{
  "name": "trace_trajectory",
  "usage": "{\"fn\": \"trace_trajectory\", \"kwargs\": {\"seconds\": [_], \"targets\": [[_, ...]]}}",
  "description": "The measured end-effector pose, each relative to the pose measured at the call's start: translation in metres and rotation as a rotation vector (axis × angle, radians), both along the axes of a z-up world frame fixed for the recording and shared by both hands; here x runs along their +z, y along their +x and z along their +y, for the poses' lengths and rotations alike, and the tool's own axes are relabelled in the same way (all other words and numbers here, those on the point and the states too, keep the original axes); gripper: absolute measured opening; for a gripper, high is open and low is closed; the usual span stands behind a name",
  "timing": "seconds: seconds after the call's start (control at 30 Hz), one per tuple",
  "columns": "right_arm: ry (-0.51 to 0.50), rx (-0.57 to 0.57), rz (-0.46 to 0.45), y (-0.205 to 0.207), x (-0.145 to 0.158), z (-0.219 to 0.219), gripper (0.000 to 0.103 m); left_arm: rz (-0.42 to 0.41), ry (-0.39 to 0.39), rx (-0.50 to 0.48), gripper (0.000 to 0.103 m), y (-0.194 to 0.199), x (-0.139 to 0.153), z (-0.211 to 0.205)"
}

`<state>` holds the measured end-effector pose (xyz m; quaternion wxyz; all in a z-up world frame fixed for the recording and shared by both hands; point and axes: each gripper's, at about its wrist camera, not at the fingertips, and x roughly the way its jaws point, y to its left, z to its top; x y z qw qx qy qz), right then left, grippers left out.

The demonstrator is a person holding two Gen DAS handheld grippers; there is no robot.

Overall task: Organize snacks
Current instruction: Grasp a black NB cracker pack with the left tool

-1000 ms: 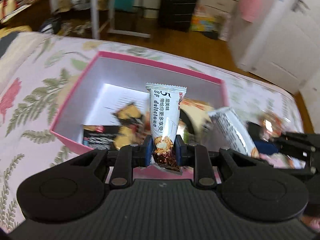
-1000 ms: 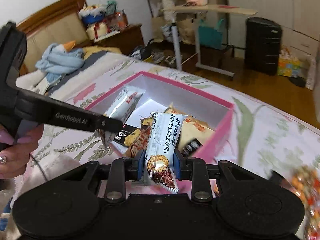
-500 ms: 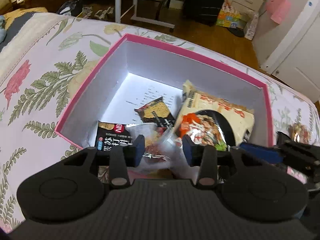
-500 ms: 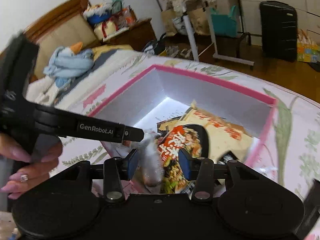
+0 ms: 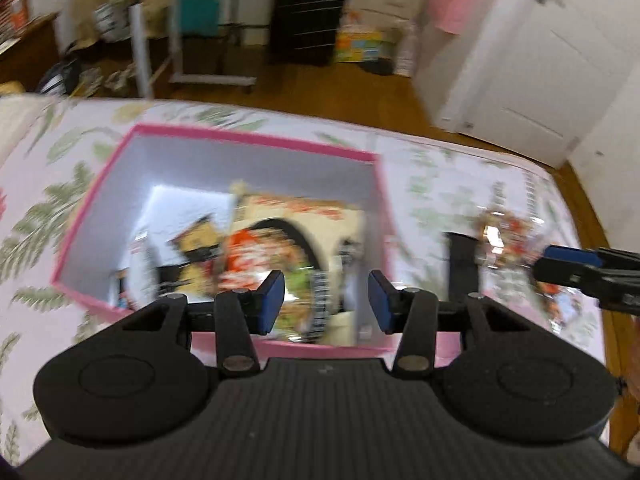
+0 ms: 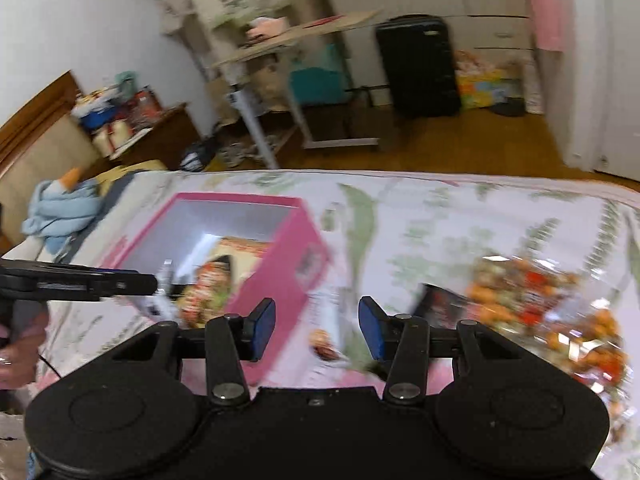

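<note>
A pink box (image 5: 256, 139) with white walls sits on the floral bedspread (image 5: 432, 184). It holds a noodle pack (image 5: 280, 236) and several blurred snack packets. My left gripper (image 5: 326, 308) hangs over the box's near edge. Its jaws are opening and nothing is between them. My right gripper (image 6: 316, 328) is over the bedspread to the right of the box (image 6: 280, 264). Its jaws are opening too, with nothing gripped. A small snack (image 6: 324, 344) lies on the cover below it. A clear bag of mixed snacks (image 6: 552, 308) and a dark packet (image 6: 444, 300) lie further right.
A hand (image 6: 20, 344) holds the left gripper (image 6: 80, 280) at the left of the right wrist view. A blue cloth (image 6: 60, 208) lies on the bed's far left. Beyond the bed are a wooden floor, a rolling table (image 6: 280, 40) and a black suitcase (image 6: 420, 64).
Both grippers held a cereal bar a second ago; both have let go over the box and stand open. The right gripper has swung right, away from the box and towards the clear bag.
</note>
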<state>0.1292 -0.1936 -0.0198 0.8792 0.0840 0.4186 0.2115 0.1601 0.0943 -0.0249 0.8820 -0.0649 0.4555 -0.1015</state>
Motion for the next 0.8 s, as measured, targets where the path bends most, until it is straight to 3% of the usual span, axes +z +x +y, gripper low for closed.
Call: {"fn": "trace_trajectory", "kwargs": {"seconds": [0.23,0.37,0.43,0.6,0.8], "targets": [[-0.039,-0.026,-0.003,-0.004,-0.047,-0.024,0.052,0.019,-0.072,-0.163,0.042,0.014,-0.012,-0.07],[-0.059,-0.032,-0.02,0.0,-0.084,-0.027,0.059,0.054,-0.086,-0.244,0.042,0.032,-0.035,-0.114],[-0.064,-0.033,-0.021,0.004,-0.099,-0.027,0.061,0.068,-0.079,-0.26,0.041,0.042,-0.05,-0.131],[-0.016,-0.041,-0.025,0.012,-0.128,-0.027,0.078,0.103,-0.003,-0.271,0.04,0.073,-0.095,-0.171],[0.028,-0.044,-0.026,0.025,-0.149,-0.023,0.082,0.178,0.029,-0.299,0.041,0.09,-0.14,-0.196]]}}
